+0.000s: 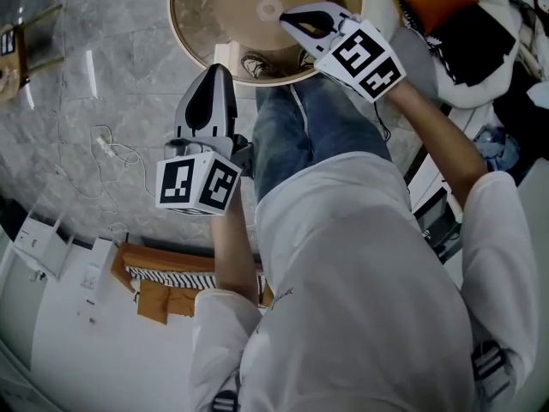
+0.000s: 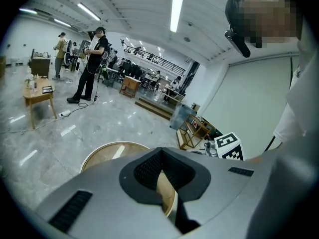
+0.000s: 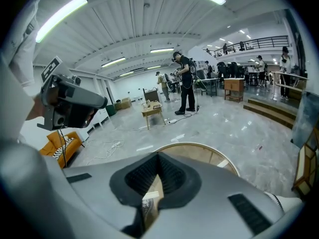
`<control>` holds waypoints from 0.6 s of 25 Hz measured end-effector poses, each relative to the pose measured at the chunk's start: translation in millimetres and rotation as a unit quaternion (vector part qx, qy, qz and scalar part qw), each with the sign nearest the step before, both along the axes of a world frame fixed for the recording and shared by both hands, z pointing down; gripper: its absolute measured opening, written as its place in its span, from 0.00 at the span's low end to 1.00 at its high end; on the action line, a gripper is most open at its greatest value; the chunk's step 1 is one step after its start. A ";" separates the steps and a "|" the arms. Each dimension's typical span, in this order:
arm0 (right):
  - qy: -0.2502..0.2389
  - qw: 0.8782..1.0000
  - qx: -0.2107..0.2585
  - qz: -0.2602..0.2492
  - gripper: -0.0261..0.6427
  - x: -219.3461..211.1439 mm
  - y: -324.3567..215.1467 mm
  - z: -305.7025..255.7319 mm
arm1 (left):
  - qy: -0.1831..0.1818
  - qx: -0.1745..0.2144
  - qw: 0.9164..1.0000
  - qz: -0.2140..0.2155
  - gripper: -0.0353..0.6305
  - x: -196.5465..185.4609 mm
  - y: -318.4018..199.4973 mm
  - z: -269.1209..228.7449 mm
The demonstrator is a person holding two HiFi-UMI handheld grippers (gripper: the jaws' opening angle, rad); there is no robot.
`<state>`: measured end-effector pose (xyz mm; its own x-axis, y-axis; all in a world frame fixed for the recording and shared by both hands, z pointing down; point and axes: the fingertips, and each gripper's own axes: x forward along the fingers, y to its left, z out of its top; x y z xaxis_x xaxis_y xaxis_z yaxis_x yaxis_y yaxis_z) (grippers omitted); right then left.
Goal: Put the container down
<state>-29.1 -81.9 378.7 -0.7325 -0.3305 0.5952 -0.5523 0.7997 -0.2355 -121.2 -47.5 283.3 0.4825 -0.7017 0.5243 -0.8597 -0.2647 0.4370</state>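
Both claws are pressed together, empty: grey left gripper [image 1: 215, 72] just beside the round, tan wooden container [image 1: 196, 17], grey right gripper [image 1: 289, 21] above it. Container rests on marble floor [image 1: 103, 75].

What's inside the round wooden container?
The round wooden container holds one small pale disc near centre, otherwise bare bottom. The right gripper covers part; far edge out of frame.

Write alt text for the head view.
The left gripper and right gripper, both shut and empty, are held by a person in a white top and jeans, seen from above. Ahead lies a round rimmed wooden table on grey marble floor.
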 end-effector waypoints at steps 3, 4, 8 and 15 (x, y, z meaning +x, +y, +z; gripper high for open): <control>-0.004 1.000 0.005 -0.004 0.06 1.7 0.4 -15.9 | 0.004 0.006 1.000 -0.005 0.08 -2.1 -0.3 -12.5; -0.006 1.000 0.007 -0.004 0.06 3.1 -0.6 -20.8 | 0.003 0.008 1.000 -0.005 0.08 -2.0 -0.5 -15.1; -0.008 1.000 0.015 -0.001 0.06 8.4 -3.4 -40.3 | 0.003 0.010 1.000 -0.004 0.08 1.0 -0.3 -23.1; -0.015 0.999 0.028 0.008 0.06 16.2 -0.6 -84.2 | 0.017 0.014 1.000 0.006 0.08 10.7 -0.5 -49.0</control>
<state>-12.8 -82.5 294.5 -0.7436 -0.3742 0.5541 -0.5585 0.8033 -0.2070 -110.6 -48.0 234.3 0.5086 -0.7093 0.4881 -0.8410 -0.2876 0.4583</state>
